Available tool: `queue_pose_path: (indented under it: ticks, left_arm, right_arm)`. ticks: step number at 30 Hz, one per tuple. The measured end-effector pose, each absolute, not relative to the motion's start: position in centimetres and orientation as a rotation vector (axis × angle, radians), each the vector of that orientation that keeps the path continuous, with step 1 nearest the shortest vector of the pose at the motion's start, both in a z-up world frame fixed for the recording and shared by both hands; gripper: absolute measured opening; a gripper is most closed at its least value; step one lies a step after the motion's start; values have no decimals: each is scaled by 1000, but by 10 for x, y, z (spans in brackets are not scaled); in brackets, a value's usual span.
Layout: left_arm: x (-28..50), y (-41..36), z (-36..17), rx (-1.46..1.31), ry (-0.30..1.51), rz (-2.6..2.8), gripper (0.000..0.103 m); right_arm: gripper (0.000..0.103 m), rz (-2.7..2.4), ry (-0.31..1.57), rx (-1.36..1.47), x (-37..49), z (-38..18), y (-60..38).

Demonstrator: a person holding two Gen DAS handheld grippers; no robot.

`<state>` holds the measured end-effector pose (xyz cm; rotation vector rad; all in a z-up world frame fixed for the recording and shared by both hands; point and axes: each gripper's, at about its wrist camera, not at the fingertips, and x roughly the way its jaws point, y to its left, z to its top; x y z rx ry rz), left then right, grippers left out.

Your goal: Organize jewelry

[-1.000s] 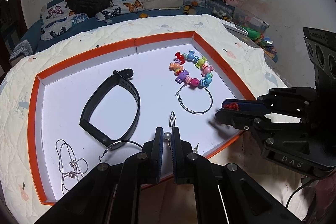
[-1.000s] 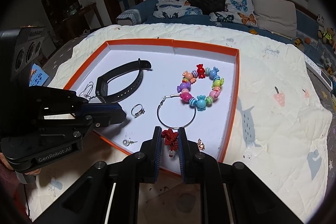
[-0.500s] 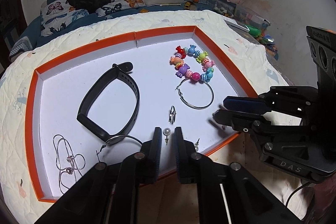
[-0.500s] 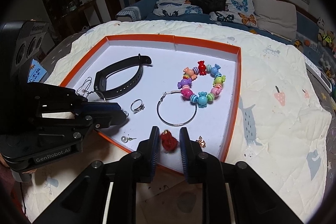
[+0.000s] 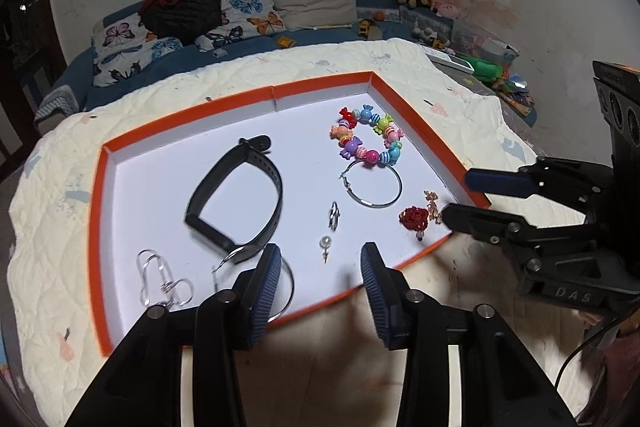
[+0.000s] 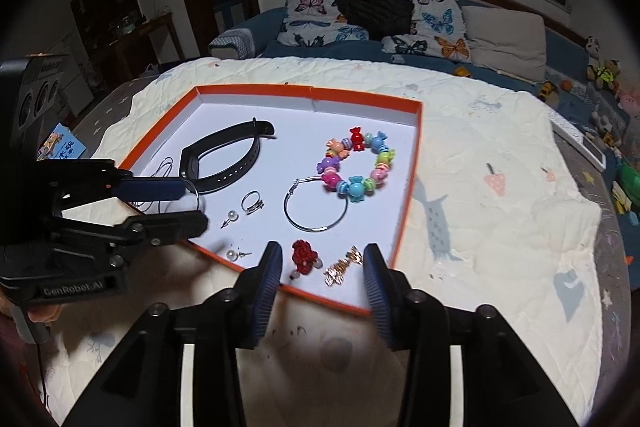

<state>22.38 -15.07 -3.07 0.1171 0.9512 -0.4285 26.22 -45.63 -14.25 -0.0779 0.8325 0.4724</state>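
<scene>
Orange-rimmed tray (image 5: 100, 211) sits on a quilt-covered tabletop (image 6: 500, 155); white floor, low walls all round. Most bare floor lies along the far wall & in the far left corner. The near rim runs just ahead of both claws.

Left claw (image 5: 318, 265) spread wide, holding nothing, tips over the near rim. Pearl stud (image 5: 326, 242) lies on the tray floor just ahead of its gap, not touching either finger. Small ring (image 5: 334, 215) a bit farther in. A thin wire hoop (image 5: 288, 287) passes under the left finger. Black strap band (image 5: 240, 195) left of centre; silver clips (image 5: 160, 279) near the left wall.

Right claw (image 6: 320, 263) also spread wide, holding nothing. Red knot earring (image 6: 304, 257) & gold charm (image 6: 342, 265) lie between its fingers on the tray floor, close to the near rim, apart from each other. Second pearl stud (image 6: 232, 254) left of them near the rim. Big silver hoop (image 6: 316, 205) ahead, candy-bead bracelet (image 6: 356, 165) beyond it, just touching the hoop's far edge, near the right wall.
</scene>
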Motion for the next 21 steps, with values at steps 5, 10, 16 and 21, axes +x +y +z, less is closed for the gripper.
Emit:
queue_pose_path:
  ticks: [5, 10, 16, 21]
  left_arm:
    - [199, -138, -11, 124, 889, -374, 75]
    - [169, -126, 9, 145, 817, -323, 89]
    - [142, -108, 21, 119, 786, -281, 103]
    - [119, -94, 29, 102, 754, -257, 103]
  right_arm:
    - [54, 440, 822, -77, 249, -137, -459]
    - [58, 426, 816, -67, 236, -131, -459]
    - [60, 407, 817, -37, 221, -127, -459]
    - [60, 376, 814, -32, 208, -128, -456]
